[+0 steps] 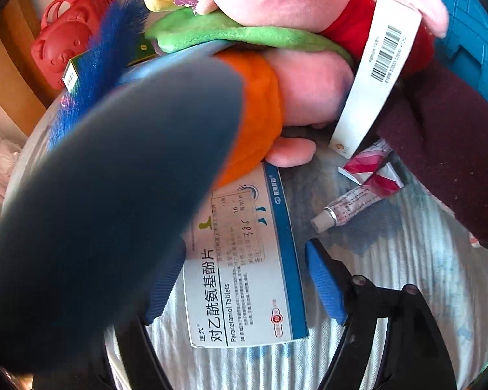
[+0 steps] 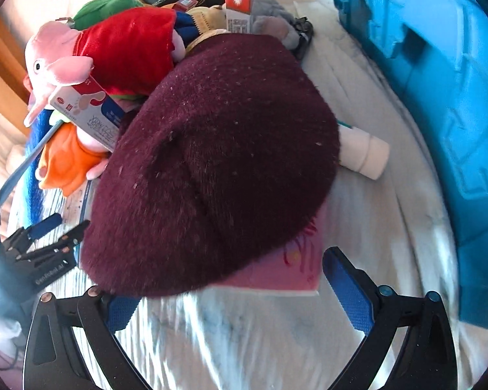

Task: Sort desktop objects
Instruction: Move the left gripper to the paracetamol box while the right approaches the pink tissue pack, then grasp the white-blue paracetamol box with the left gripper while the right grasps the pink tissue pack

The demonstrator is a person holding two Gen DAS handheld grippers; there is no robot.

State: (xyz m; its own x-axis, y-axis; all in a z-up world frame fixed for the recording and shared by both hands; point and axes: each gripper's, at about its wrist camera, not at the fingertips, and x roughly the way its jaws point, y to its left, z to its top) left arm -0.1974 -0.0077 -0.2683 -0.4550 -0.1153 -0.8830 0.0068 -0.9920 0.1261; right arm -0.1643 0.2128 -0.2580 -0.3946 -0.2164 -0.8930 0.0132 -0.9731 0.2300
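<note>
left tongs angled steeply down, spread, straddling tablet box; right tongs spread below maroon hat.

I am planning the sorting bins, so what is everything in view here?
hat: one, maroon, centre, over a pink book
paracetamol box: one, white and blue, flat between the left gripper's fingers
ointment tube: one, white, beside that box
barcode box: one, white, leaning on the toys
plush toys: several, pink, red, orange, green, piled behind
crate: one, blue, at the right edge
bear case: one, red, far left
left gripper: open, untouching
right gripper: open, at the hat's rim
</note>
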